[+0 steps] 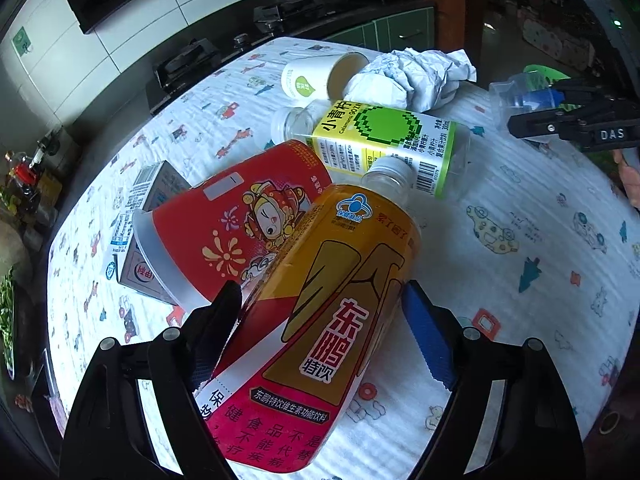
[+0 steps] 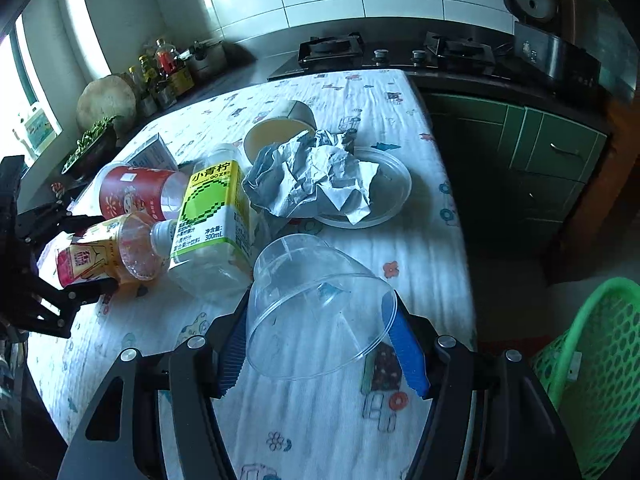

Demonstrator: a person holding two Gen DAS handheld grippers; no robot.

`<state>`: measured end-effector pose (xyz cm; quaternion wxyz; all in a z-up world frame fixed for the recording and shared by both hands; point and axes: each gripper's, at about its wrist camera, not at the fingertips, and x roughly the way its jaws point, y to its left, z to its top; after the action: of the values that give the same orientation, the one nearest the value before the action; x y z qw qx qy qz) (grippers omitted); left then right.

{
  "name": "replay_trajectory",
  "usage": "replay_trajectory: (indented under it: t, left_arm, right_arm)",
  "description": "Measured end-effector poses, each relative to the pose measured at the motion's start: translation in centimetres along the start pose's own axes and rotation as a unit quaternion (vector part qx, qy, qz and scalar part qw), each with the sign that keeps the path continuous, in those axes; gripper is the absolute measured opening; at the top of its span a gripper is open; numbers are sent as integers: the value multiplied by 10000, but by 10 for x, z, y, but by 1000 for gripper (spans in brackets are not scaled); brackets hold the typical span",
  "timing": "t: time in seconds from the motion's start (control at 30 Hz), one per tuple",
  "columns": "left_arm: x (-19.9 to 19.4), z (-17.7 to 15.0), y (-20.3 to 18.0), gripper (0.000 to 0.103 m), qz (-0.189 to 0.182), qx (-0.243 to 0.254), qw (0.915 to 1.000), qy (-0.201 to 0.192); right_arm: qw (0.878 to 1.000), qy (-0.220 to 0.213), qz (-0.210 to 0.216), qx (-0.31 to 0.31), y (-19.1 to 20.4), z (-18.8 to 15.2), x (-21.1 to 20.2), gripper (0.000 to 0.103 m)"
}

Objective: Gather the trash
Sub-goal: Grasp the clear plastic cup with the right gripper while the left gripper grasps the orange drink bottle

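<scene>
The trash lay heaped on the patterned tablecloth (image 2: 400, 92), and the step in hand looked like the pick-up itself, with both tongs already at a piece. The yellow-and-red drink bottle (image 1: 340, 300) sat at the near edge of the heap, propped against the red paper cup (image 1: 240, 224) with its white cap toward the green-labelled bottle (image 1: 384, 140). The left gripper (image 1: 322, 328) straddled its body, the jaws spread wide; the left finger seemed to press the label while the blue pad on the other side stood just off the bottle, so whether it was truly clamped I could not tell. Just beside the green-labelled bottle, on the side toward the table's open edge, the clear plastic cup (image 2: 320, 304) was tipped over with its mouth toward the camera, and the right gripper (image 2: 316, 340) held it across the rim, both pads against the thin wall and the jaws partly closed. Beyond that bottle lay the crumpled paper (image 2: 312, 176) over a clear plastic lid (image 2: 392, 196), with a white paper cup (image 2: 280, 128) behind and a small carton (image 1: 140, 216) past the red cup. The green basket (image 2: 600, 360) stood off the table, well apart from the green-labelled bottle, so the next move probably called for a gentle lift of the cup without crushing it, then a swing over to that basket.
</scene>
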<state>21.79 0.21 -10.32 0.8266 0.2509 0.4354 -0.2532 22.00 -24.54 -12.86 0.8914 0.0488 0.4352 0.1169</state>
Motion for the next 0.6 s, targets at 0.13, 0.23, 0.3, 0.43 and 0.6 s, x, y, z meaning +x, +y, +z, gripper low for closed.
replay_trajectory:
  t: [0.13, 0.23, 0.3, 0.43, 0.6]
  left_arm:
    - [4, 2, -1, 84, -12, 145, 9998, 121]
    - [6, 1, -3, 84, 17, 285, 9995, 162]
    - [7, 1, -3, 83, 51, 320, 9993, 163]
    - [7, 0, -9, 79, 227, 403, 9989, 113]
    - [-3, -4, -14, 73, 255, 210, 9995, 5]
  right_arm:
    - [10000, -13, -13, 17, 0, -5, -8, 62]
    - [10000, -31, -39, 62, -2, -9, -12, 62]
    - [9999, -45, -87, 114, -4, -12, -15, 62]
    - [9996, -87, -160, 221, -8, -16, -20, 62]
    - [9988, -193, -333, 306, -14, -25, -34, 62]
